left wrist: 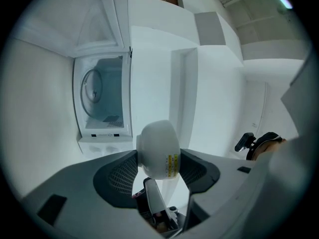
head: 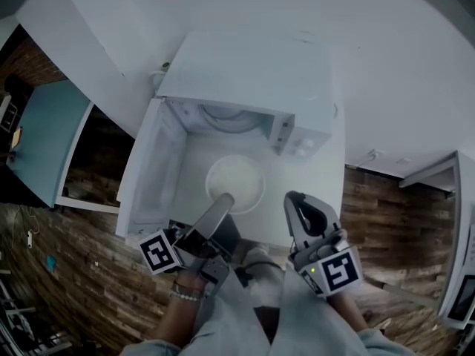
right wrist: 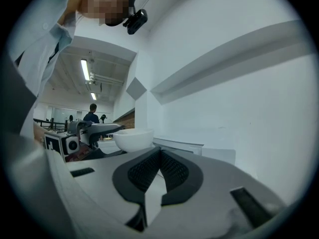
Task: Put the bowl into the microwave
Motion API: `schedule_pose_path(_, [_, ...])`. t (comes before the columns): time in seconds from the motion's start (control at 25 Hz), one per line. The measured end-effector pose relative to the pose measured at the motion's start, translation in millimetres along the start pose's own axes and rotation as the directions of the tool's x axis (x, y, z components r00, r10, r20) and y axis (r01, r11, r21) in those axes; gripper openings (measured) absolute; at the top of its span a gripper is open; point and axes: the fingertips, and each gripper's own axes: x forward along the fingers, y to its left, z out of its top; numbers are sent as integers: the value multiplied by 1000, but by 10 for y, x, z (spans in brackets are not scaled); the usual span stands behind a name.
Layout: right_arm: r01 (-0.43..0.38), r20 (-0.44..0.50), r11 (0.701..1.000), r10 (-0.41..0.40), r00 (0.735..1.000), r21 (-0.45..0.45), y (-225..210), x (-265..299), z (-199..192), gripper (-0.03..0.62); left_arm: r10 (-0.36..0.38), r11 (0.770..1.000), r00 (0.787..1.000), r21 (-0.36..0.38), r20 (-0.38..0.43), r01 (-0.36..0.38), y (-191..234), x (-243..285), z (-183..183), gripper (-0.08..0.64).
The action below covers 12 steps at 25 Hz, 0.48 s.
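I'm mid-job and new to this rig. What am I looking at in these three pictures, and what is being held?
There is no robot arm here. A person holds a two-jaw gripper in each hand. The head view comes from a camera on the person's head, looking steeply down. The other two views come from cameras riding on each gripper, looking along its jaws.

On the white counter stands a white microwave, its door swung open to the left. The left gripper is shut on the rim of a white bowl, in front of the opening. Its own view shows the bowl between its jaws. The right gripper is shut and empty, to the right of the bowl. The bowl is not yet inside the microwave.
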Motion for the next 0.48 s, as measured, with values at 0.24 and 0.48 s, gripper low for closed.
schedule_pose_path(0.24, [-59, -38, 997, 57, 998, -56, -94, 53, -93, 5, 21, 1000, 999, 2, 36, -21, 94, 124, -7, 244])
schedule_pose_path(0.48, [-121, -49, 992, 119, 992, -37, -70, 174, -167, 60, 31, 999, 998, 5, 48, -31, 169, 215, 32, 244])
